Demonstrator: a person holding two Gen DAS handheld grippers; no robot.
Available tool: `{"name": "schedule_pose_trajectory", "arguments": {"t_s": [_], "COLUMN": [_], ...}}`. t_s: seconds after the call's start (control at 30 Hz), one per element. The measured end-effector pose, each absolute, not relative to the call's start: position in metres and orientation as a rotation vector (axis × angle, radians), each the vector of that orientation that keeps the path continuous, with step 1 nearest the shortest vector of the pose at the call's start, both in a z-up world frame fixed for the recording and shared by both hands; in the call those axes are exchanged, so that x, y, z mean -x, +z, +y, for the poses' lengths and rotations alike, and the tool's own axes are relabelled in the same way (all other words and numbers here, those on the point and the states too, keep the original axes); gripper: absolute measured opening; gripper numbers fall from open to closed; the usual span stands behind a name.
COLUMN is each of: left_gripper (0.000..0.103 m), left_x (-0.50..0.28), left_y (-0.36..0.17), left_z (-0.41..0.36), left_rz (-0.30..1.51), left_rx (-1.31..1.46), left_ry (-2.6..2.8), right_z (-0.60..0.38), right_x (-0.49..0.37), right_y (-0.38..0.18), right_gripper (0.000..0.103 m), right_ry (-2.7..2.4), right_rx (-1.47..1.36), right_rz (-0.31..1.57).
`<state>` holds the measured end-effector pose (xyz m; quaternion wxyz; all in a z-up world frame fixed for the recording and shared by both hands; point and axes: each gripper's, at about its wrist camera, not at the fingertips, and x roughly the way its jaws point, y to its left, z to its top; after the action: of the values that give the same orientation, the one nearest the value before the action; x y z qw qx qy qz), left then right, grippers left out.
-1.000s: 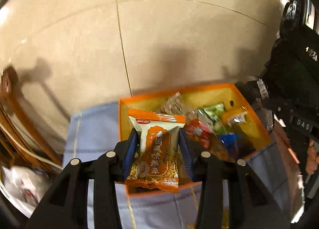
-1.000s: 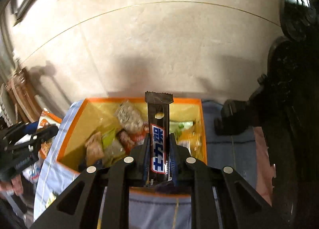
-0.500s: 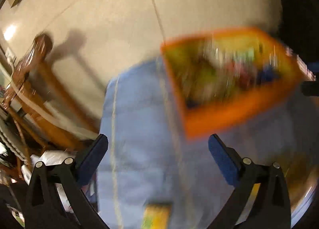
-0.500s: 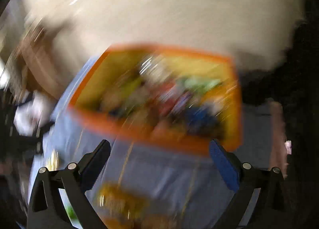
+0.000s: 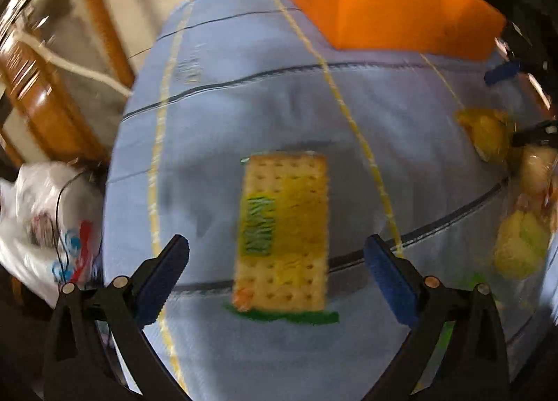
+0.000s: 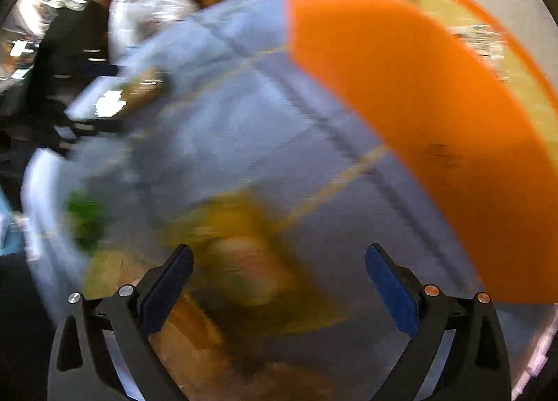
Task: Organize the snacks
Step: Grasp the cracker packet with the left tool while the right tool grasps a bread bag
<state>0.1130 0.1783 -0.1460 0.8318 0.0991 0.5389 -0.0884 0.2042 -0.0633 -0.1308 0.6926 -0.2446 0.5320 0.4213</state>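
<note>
My left gripper (image 5: pixel 275 261) is open and empty, low over a yellow cracker packet (image 5: pixel 284 230) with a green label that lies flat on the blue tablecloth (image 5: pixel 226 104). The orange snack box (image 5: pixel 383 3) stands at the far right of the cloth. My right gripper (image 6: pixel 279 272) is open and empty above blurred yellow and orange snack packets (image 6: pixel 244 261). The orange box (image 6: pixel 418 104) fills the right of the right wrist view. More yellow packets (image 5: pixel 516 244) lie at the right edge of the left wrist view.
A wooden chair (image 5: pixel 52 87) and a white plastic bag (image 5: pixel 45 226) are left of the table. The other gripper's blue pad (image 5: pixel 502 73) shows at the right. The right wrist view is heavily motion-blurred.
Both grippers let go of their snacks over the orange box, opened wide, and swung down and back toward the loose packets on the cloth.
</note>
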Motion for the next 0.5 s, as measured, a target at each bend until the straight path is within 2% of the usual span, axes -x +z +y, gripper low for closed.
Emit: {"name": "schedule_pose_trajectory", "arguments": {"t_s": [0.17, 0.3, 0.5], "left_gripper": [0.099, 0.099, 0.099], "left_x": [-0.119, -0.117, -0.107], "left_y": [-0.152, -0.154, -0.153], "left_z": [0.181, 0.187, 0.186], "left_rz": [1.135, 1.137, 1.145], "left_rx": [-0.164, -0.119, -0.109], "left_ry": [-0.219, -0.188, -0.169], "right_z": [-0.041, -0.025, -0.048], "right_x": [-0.191, -0.211, -0.223], "right_y": [-0.137, -0.154, -0.171], "right_gripper": [0.099, 0.099, 0.096], "right_ry": [0.975, 0.759, 0.759], "right_rx": [0.672, 0.822, 0.697], "right_rz": [1.156, 1.086, 1.216]}}
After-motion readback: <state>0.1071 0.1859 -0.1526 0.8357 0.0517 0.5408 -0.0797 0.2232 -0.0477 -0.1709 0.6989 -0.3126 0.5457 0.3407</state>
